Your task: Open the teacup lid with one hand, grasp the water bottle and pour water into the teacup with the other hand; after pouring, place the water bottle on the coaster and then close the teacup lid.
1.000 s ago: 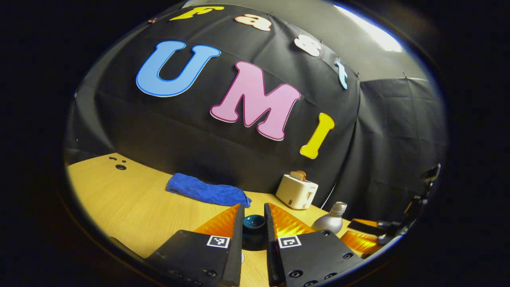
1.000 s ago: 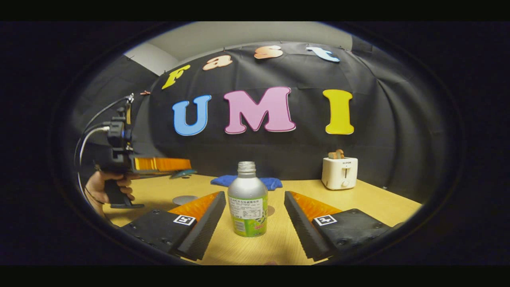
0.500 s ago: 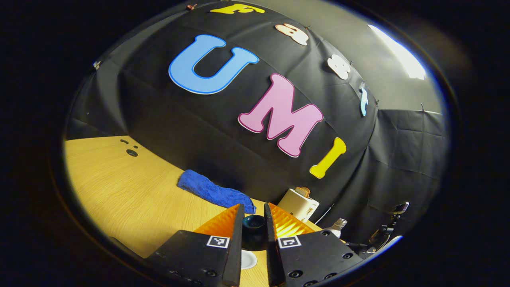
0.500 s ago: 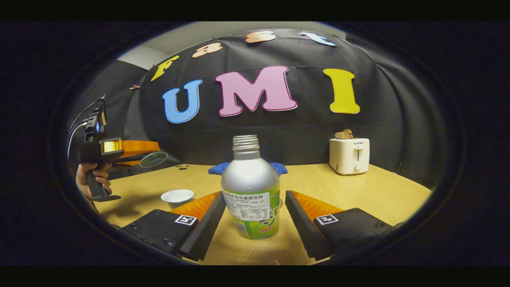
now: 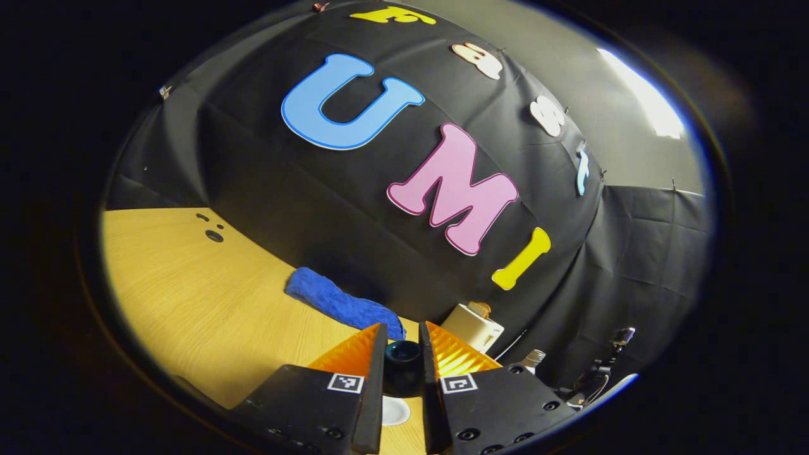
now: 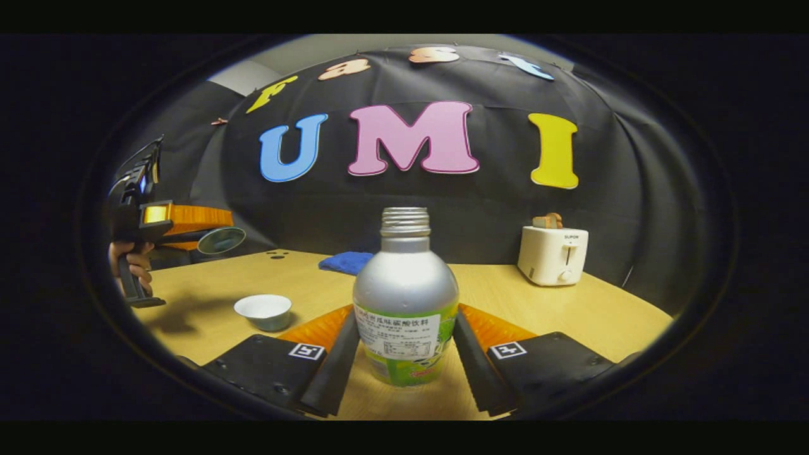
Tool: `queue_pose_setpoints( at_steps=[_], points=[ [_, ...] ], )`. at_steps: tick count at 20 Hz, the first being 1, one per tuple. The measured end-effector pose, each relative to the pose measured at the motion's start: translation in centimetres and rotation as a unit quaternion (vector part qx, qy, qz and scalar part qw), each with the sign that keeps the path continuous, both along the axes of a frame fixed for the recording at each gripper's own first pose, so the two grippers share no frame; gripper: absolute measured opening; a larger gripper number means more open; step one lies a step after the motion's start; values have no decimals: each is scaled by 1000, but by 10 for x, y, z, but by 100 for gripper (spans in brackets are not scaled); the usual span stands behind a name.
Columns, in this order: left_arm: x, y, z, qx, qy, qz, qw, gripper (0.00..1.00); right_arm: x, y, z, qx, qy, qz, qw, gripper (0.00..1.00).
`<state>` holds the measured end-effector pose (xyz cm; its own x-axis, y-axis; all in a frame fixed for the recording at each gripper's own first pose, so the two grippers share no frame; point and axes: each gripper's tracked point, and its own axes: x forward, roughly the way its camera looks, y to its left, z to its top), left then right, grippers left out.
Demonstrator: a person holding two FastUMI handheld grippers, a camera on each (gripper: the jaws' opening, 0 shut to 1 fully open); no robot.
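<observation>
Lid [image 5: 403,359] sits pinched in the left tool [image 5: 402,354]; right tool [image 6: 404,344] flanks the bottle [image 6: 405,303], contact unclear.

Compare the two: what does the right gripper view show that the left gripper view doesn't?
Right gripper view: the bottle's labelled body, flanked by the right gripper, and a hand holding the left gripper with the lid above the table. Left gripper view: the lid's knob pinched close up, with the cup below it. Shared: bottle, cup, lid, towel, toaster, table.
</observation>
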<state>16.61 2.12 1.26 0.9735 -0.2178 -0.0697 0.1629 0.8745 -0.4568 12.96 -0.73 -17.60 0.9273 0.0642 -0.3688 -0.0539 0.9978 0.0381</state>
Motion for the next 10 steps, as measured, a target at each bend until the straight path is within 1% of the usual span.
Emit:
queue_pose_setpoints(
  at_steps=[2, 4, 5, 7, 8, 9, 10],
  points=[
    [-1, 7, 1, 5, -1, 8, 1000, 30, 6, -3, 10, -42, -2, 16, 999, 78],
    [-3, 14, -2, 19, 3, 18, 1000, 30, 18, -2, 30, -112, -20, 41, 993, 78],
    [-4, 20, -2, 24, 3, 25, 999, 30, 25, -4, 35, -158, -27, 52, 986, 78],
    [-3, 29, 1, 28, -1, 36, 999, 29, 38, -2, 38, -239, -33, 76, 968, 78],
    [-4, 33, 0, 32, 0, 41, 999, 30, 42, 5, 33, -272, -30, 97, 957, 78],
    [-5, 37, 0, 31, 1, 44, 999, 30, 45, 12, 29, -294, -26, 113, 949, 79],
    [-6, 41, 3, 23, -2, 47, 999, 29, 48, 19, 27, -319, -26, 130, 938, 78]
  ],
)
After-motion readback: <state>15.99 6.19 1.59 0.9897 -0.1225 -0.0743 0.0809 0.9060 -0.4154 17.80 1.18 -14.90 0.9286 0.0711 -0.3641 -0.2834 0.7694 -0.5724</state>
